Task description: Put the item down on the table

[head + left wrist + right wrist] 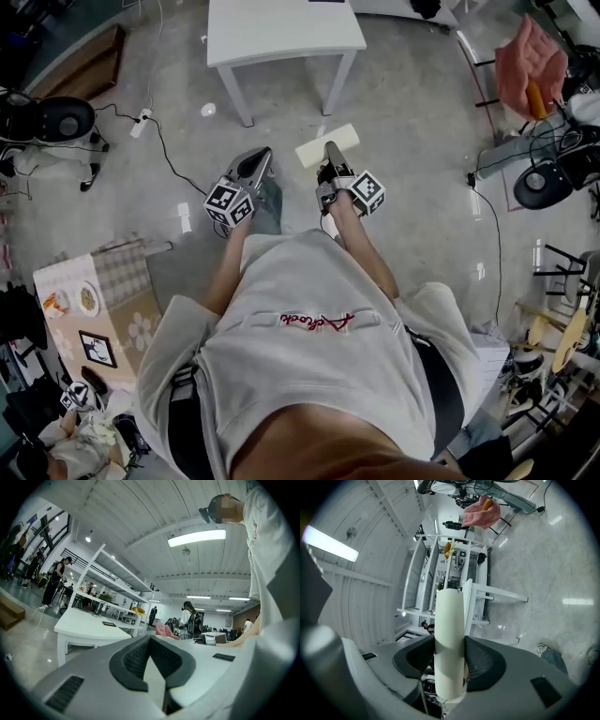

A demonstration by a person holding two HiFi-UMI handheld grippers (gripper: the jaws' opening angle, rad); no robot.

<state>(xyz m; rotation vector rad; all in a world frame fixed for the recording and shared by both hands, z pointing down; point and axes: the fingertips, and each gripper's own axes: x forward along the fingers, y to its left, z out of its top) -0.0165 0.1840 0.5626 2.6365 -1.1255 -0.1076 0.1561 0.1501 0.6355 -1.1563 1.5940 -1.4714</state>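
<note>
The item is a cream-white roll (449,634), and my right gripper (449,644) is shut on it, the dark pads pressing both of its sides. In the head view the roll (327,146) sticks out sideways from the right gripper (330,155), held over the grey floor short of the white table (281,37). My left gripper (261,157) hangs beside it on the left. Its pads (136,658) meet at the tip with nothing between them, so the left gripper (150,638) is shut. The table (89,626) stands ahead and left, and shows behind the roll as the table (487,592).
A pink cloth (527,58) hangs on a stand at the right. At the left stand a black round device (56,119) and a cardboard box (103,309), and a cable (169,155) runs over the floor. Shelving (108,581) and people (191,618) are beyond the table.
</note>
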